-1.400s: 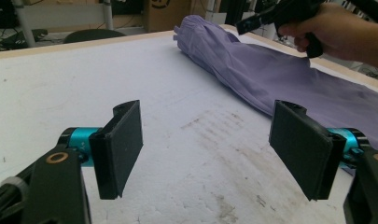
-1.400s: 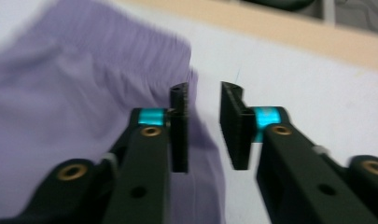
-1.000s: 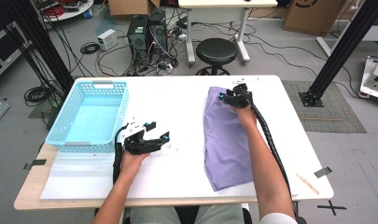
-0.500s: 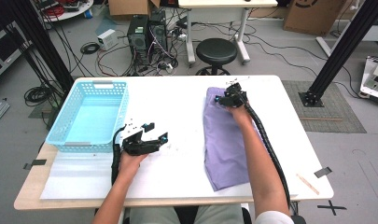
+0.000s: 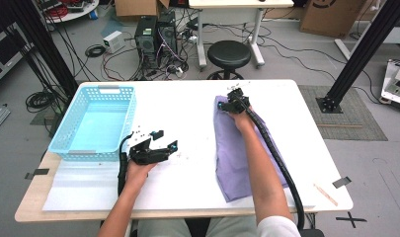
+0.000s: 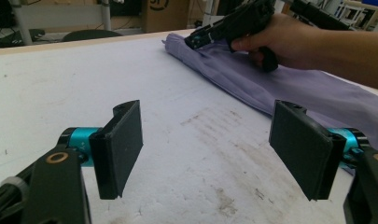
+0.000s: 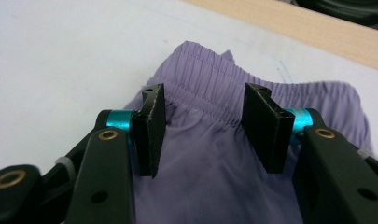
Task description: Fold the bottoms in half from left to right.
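Purple garment, plain, gathered ribbed elastic waistband in same purple. Table white top w/ grey smudges, light wood edge. Basket light blue, lattice-holed walls. Left gripper & right gripper both black w/ teal-blue collars, brass-coloured pivots, black cables. Stool black. Floor grey.

One overhead camera, two riding on the grippers

The high view looks forward and down on the whole table from the person's side. The left gripper view sits low, just above the tabletop, facing across it toward the purple garment and the right gripper. The right gripper view looks closely down on that garment's waistband, which all three views share.
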Motion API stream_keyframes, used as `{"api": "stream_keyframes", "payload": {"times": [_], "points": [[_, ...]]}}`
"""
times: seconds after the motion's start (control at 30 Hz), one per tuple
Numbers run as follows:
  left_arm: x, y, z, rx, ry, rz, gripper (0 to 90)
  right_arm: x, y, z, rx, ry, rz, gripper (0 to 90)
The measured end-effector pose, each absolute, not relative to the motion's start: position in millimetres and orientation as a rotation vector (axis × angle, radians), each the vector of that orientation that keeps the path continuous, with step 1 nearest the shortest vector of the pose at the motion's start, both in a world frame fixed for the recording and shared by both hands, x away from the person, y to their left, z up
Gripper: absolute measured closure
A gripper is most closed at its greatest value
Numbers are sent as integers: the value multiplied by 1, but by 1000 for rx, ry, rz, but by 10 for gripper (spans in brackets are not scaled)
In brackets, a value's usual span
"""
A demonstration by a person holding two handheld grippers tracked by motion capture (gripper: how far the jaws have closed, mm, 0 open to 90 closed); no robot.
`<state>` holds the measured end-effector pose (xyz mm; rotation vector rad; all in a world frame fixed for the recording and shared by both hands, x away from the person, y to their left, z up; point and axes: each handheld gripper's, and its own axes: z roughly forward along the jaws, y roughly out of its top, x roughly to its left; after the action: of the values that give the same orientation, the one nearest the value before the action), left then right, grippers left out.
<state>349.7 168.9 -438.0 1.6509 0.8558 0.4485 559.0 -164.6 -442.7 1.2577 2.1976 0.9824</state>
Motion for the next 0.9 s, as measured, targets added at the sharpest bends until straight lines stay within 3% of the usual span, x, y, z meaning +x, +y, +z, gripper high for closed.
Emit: {"api": "stream_keyframes", "payload": {"times": [0.23, 0.33, 0.53, 0.63, 0.9], "points": [[348, 169, -438, 1651, 853, 450, 259, 556, -159, -446, 1244, 2166, 960, 504], [348, 170, -437, 1641, 853, 454, 259, 551, -162, -435, 1226, 2189, 973, 451], [346, 172, -437, 1643, 851, 457, 259, 530, -184, -412, 1192, 2139, 1067, 481], [345, 172, -437, 1642, 849, 461, 259, 525, -186, -419, 1196, 2178, 1024, 577], [345, 174, -436, 1639, 853, 459, 259, 531, -187, -449, 1264, 2245, 941, 556]]}}
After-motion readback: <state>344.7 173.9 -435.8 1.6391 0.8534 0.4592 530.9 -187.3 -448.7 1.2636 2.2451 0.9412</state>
